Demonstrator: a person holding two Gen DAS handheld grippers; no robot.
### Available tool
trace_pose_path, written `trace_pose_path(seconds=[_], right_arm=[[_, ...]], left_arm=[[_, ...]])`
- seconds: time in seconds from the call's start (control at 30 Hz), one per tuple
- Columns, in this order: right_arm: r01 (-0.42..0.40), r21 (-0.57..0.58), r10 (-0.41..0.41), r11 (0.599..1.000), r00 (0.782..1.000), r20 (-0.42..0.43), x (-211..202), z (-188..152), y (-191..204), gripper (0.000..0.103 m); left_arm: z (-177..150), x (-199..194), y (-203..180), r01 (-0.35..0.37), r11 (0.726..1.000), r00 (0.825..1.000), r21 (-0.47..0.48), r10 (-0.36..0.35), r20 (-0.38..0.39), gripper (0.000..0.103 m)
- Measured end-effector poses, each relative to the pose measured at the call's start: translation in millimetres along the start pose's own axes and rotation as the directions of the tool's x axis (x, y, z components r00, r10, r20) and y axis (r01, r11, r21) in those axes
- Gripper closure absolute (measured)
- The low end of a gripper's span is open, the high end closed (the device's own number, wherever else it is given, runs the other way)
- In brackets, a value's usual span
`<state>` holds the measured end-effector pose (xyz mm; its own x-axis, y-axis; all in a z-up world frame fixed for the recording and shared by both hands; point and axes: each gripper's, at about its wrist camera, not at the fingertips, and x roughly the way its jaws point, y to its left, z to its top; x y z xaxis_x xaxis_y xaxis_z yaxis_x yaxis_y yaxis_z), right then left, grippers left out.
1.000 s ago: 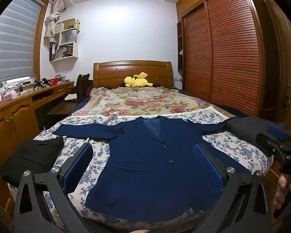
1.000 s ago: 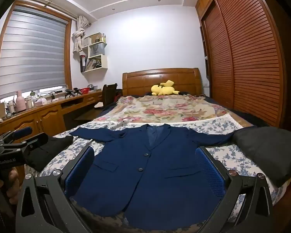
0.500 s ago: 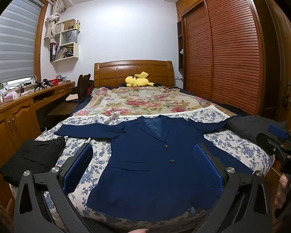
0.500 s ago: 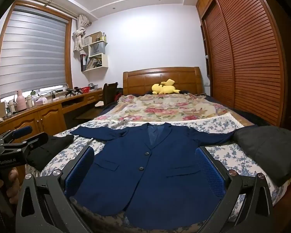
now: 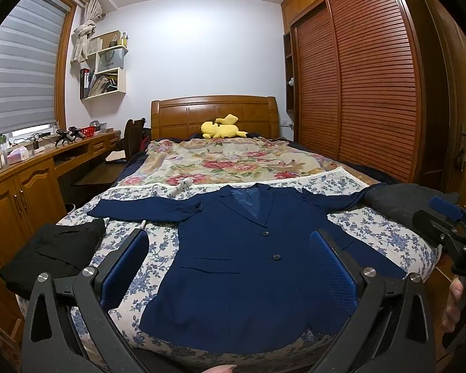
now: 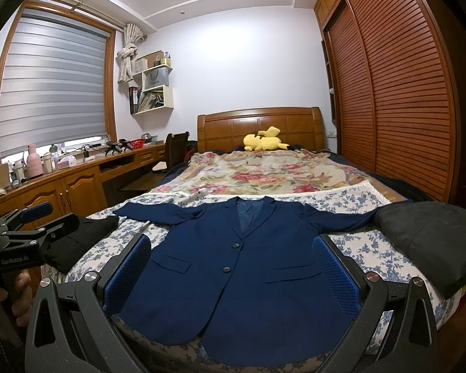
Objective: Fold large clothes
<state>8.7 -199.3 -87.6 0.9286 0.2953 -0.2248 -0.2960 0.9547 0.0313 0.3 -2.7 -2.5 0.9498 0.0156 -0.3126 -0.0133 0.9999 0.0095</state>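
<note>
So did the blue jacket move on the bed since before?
No. The navy suit jacket lies flat as before, its collar at the white lace edge of the blue-flowered sheet; only the camera shifted slightly.

I see the navy blazer (image 5: pixel 242 258) lying flat and face-up on the bed (image 5: pixel 385 233), buttoned, lapels toward the headboard, both sleeves spread sideways, hem at the near edge.

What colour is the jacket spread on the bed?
Navy blue jacket, dark buttons; clearest in the right wrist view.
</note>
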Motion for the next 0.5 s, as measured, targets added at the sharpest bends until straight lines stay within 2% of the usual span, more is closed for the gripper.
trace_pose_path(seconds=[0.5], right_arm=[[-0.001,0.000,0.001,1.000,1.000,-0.003,0.5,-0.1,0.3,0.000]], left_arm=[[0.6,-0.4,-1.7,0.008,1.000,1.000,-0.003,-0.008,-0.004,0.000]])
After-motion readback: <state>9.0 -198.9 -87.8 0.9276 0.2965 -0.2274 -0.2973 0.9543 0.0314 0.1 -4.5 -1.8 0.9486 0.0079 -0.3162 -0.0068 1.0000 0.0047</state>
